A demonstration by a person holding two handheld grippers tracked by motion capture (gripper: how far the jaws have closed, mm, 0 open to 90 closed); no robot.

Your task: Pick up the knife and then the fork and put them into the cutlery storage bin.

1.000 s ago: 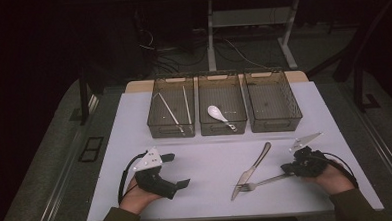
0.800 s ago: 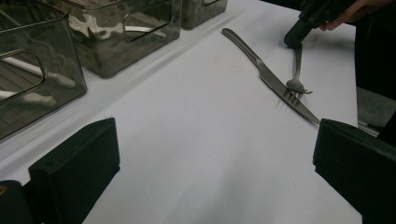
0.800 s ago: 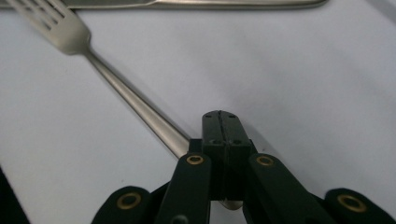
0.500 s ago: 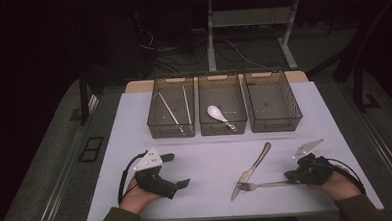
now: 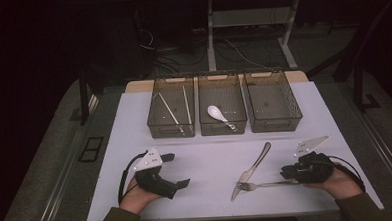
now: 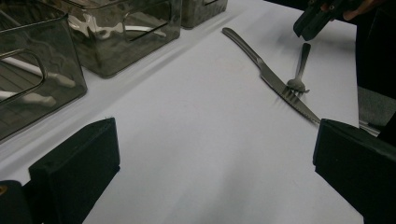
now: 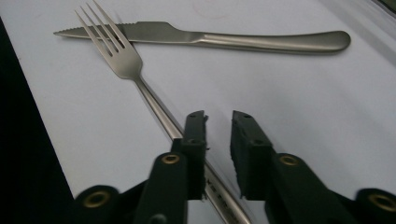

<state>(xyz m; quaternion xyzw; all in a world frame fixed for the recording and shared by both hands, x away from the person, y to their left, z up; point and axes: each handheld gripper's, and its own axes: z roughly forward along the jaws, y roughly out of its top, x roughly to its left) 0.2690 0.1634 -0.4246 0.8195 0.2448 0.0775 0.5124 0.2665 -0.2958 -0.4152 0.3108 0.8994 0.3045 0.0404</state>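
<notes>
1. Sitting at the lower left of the high view, the left gripper (image 5: 179,182) has its jaws spread wide with nothing between them.
2. Lower middle: the fork (image 5: 265,184) lies flat on the white table (image 5: 206,155), tines over the knife (image 5: 251,169) blade.
3. Lower right, the right gripper (image 5: 286,172) has just been opening; there's a narrow gap now, with the fork handle under the jaws, not pinched.

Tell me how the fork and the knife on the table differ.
The fork ends in slim tines, while the knife ends in a flat serrated blade. The fork's handle is thin and runs under the right gripper, whose slightly parted jaws have just been opening; the knife's handle is thicker and lies apart from it. The fork's tines rest across the knife's blade. Both are silver metal and lie flat.
</notes>
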